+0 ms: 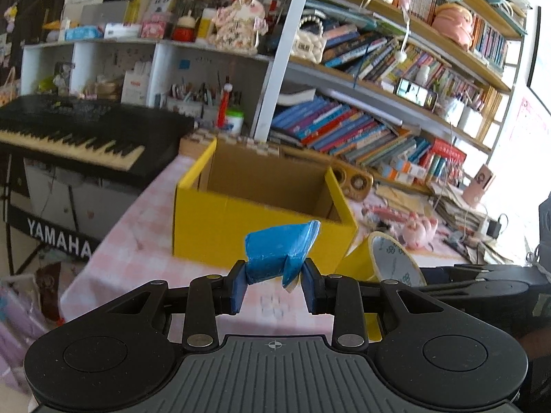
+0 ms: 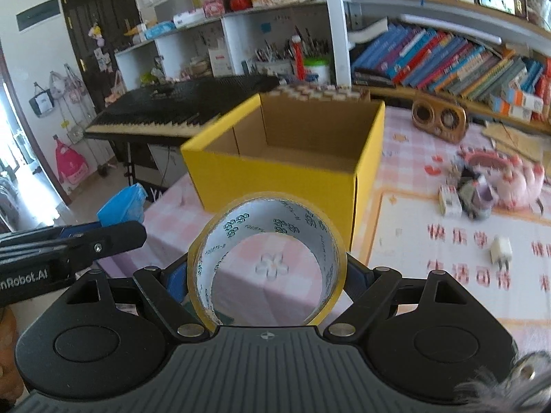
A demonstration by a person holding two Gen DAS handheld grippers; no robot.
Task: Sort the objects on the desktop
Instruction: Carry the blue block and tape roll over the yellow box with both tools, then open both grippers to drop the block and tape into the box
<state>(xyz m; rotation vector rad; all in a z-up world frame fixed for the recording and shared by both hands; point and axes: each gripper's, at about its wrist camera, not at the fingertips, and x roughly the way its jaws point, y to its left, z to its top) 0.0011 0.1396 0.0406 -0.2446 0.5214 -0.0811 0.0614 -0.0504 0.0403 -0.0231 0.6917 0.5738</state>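
Observation:
An open yellow cardboard box (image 1: 241,227) stands on the pink checked tablecloth; it also shows in the right wrist view (image 2: 275,186). My left gripper (image 1: 275,287) is shut on a blue plastic packet (image 1: 279,251), held in front of the box's near wall. My right gripper (image 2: 267,275) is shut on a roll of yellow tape (image 2: 265,241), held above the cloth just before the box. The tape roll (image 1: 396,258) and the right gripper show at the right of the left wrist view. The blue packet (image 2: 124,203) and left gripper show at the left of the right wrist view.
A Yamaha keyboard (image 1: 69,130) stands left of the table. Bookshelves (image 1: 378,103) run behind. A wooden radio (image 2: 437,120), a pink plush toy (image 2: 509,179), small boxes (image 2: 451,201) and a white charger plug (image 2: 501,251) lie on the table to the right.

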